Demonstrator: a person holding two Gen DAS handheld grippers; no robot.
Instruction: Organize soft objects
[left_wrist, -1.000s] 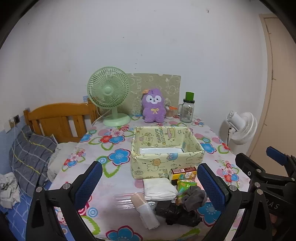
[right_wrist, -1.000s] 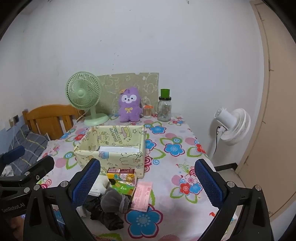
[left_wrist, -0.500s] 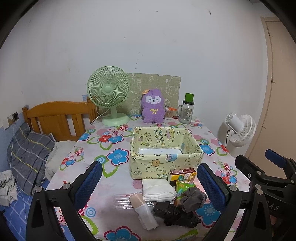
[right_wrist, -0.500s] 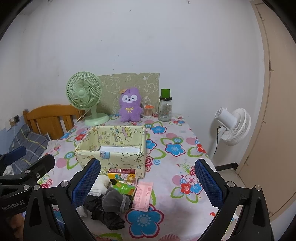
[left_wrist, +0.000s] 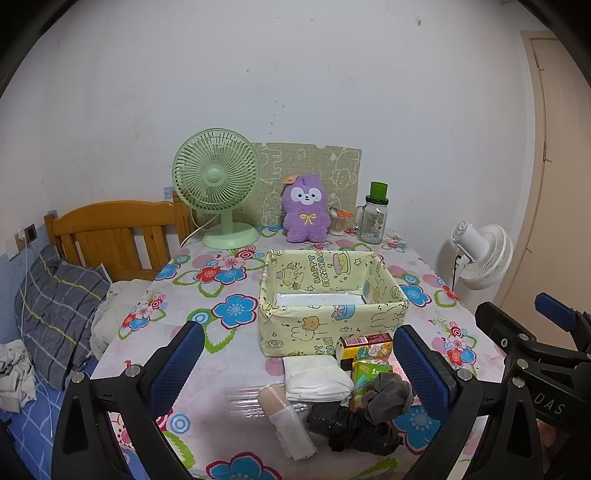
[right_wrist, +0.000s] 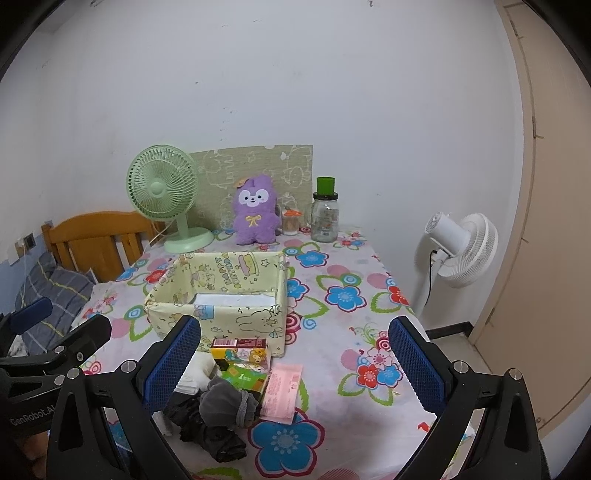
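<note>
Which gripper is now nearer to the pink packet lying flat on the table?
Right, as far as these views show. The pink packet lies between the open fingers of the right gripper, towards its left finger. The left gripper stands further left, and its right finger mostly hides the packet.

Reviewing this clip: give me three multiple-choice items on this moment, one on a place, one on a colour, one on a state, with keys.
1. Where does the purple plush toy stand?
A. inside the yellow box
B. at the table's far edge, beside the green fan
C. on the bed

2. What colour is the glass jar's lid?
A. green
B. red
C. white

3. How are both grippers?
A. shut on cloth
B. shut, empty
C. open, empty

Key: 1 B, it stands behind the yellow box, next to the green fan; 2 A, the lid is green; 3 C, the left gripper and right gripper are spread, holding nothing.
</note>
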